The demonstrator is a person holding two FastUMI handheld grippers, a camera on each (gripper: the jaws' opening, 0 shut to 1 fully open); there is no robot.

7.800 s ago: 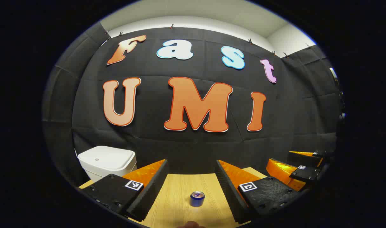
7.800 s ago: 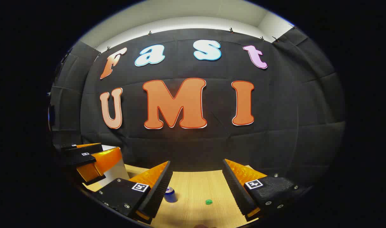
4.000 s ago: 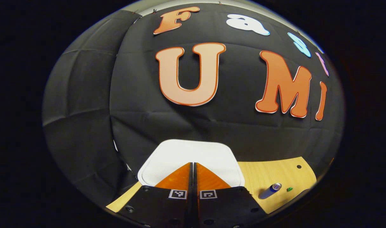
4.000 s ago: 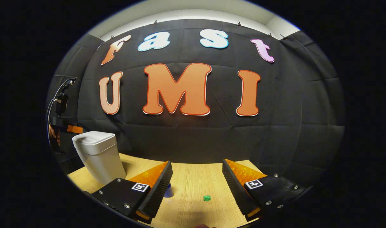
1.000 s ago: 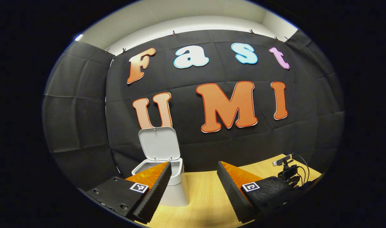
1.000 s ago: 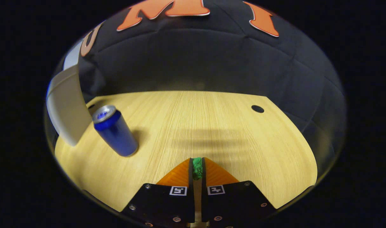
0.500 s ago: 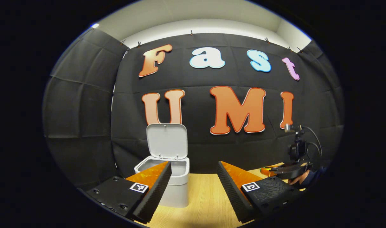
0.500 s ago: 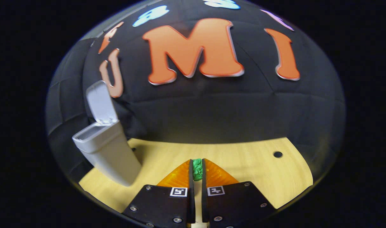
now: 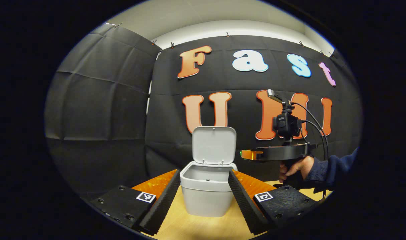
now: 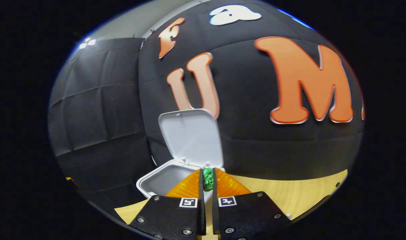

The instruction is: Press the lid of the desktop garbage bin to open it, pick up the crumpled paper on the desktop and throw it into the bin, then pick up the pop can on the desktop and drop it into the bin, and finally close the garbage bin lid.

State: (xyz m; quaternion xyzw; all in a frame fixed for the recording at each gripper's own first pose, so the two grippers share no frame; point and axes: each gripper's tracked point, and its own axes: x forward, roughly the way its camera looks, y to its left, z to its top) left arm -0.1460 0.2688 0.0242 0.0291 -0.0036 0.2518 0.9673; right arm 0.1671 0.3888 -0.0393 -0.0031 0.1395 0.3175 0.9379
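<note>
The white desktop bin stands on the wooden table with its lid swung up against the back wall. My left gripper is open, its fingers framing the bin from the near side without touching it. In the left gripper view the right gripper hangs at the bin's right, level with the raised lid, held by a hand. In the right gripper view my right gripper is shut on the green crumpled paper, right at the rim of the bin's open mouth, with the lid behind.
The wooden table stretches to the right of the bin. A dark blue sleeve reaches in from the right in the left gripper view. Black cloth walls close off the back and the left side.
My right gripper, shut on the green paper, has lifted off the table and swung left to the bin's rim. The left gripper has turned so the bin sits between its fingers.
</note>
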